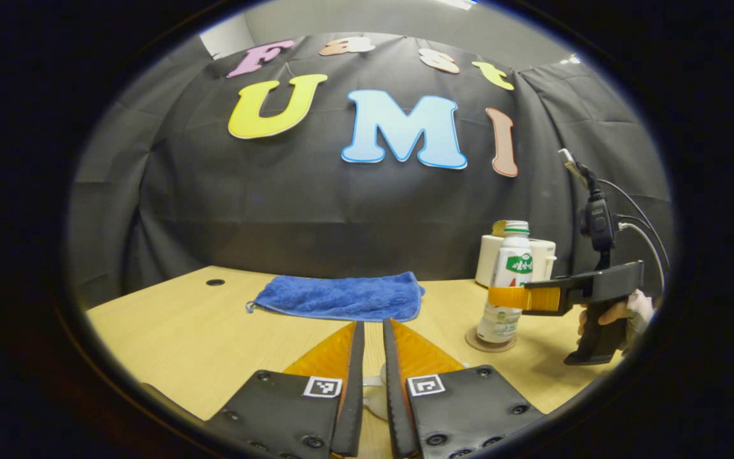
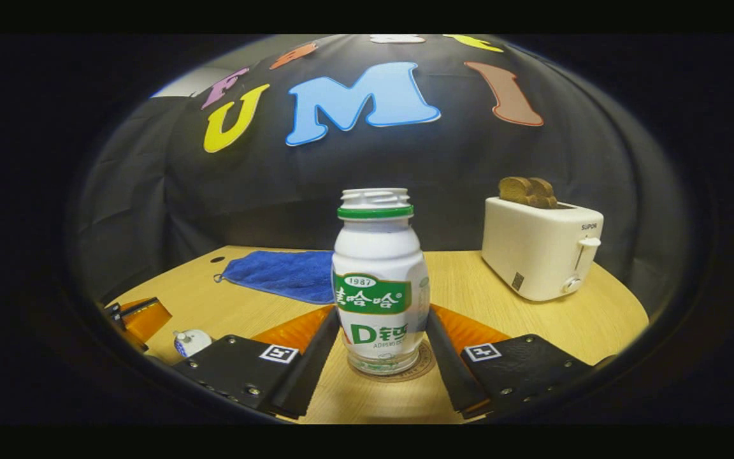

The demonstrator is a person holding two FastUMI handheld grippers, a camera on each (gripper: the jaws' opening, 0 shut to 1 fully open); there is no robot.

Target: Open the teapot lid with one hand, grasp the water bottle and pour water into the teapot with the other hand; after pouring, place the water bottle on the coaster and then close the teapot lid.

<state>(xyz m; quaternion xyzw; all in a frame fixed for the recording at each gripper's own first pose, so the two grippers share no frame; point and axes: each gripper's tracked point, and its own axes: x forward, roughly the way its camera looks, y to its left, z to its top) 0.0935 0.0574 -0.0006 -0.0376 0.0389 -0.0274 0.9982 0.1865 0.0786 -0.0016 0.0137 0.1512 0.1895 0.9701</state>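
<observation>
we judge the bottle (image 2: 380, 280) light and slippery, so our right hand-held gripper (image 2: 380, 347), open around it on the coaster (image 2: 427, 363), should squeeze its waist.

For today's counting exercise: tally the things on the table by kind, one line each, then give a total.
Bottle: 1
Coaster: 1
Toaster: 1
Bread slices in the toaster: 2
Blue towel: 1
Small white porcelain piece, part hidden: 1
Total: 7
</observation>
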